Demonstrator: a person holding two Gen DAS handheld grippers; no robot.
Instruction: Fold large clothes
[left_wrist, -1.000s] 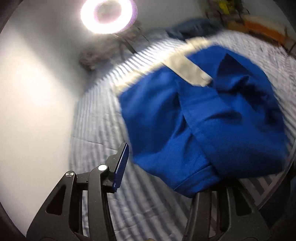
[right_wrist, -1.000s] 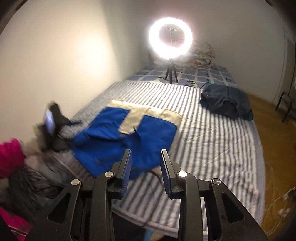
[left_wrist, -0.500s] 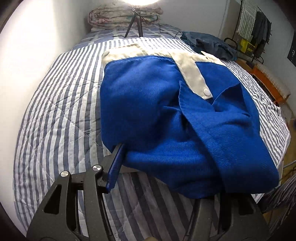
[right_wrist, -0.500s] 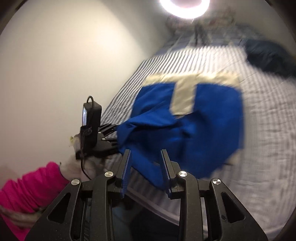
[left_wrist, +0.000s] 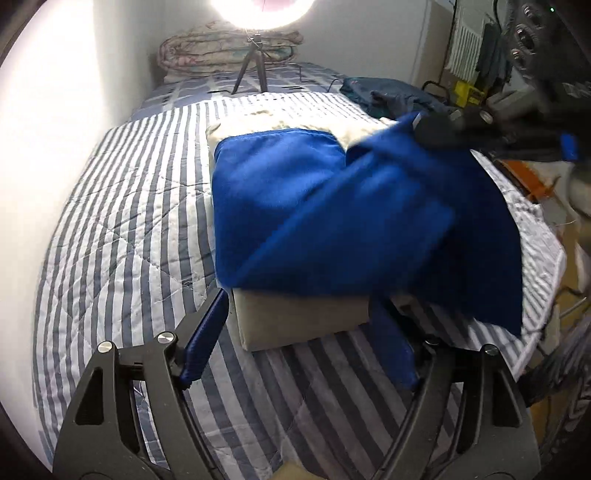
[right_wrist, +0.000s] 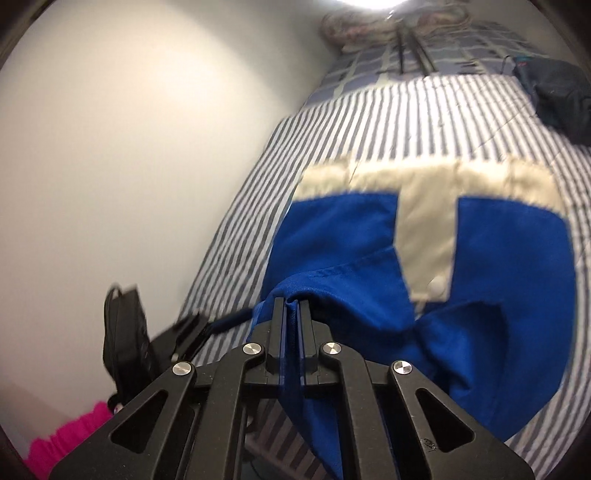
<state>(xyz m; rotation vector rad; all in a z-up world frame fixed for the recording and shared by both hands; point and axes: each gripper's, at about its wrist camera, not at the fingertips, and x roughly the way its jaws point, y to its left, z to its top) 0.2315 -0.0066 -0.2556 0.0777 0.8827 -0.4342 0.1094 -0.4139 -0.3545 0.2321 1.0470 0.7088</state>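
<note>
Pinching blue garment (right_wrist: 332, 251), right gripper (right_wrist: 291, 306) jaws clamped, left gripper (left_wrist: 295, 332) jaws opening, empty.

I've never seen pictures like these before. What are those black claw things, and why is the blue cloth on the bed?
The black claws are grippers: tools with two fingers that a person holds, one in each hand. Each has a small camera looking along its fingers, so each picture is that gripper's own view.

On the striped bed cover lies a blue garment with cream trim. The person is folding it.

In the right view, the right gripper is shut on a fold of the blue garment. In the left view, the left gripper is opening, with the garment's near edge between its fingers, and the right gripper lifts a flap from the right.

Further back are a ring light on a tripod, a dark bundle of clothes and a rolled quilt.
</note>
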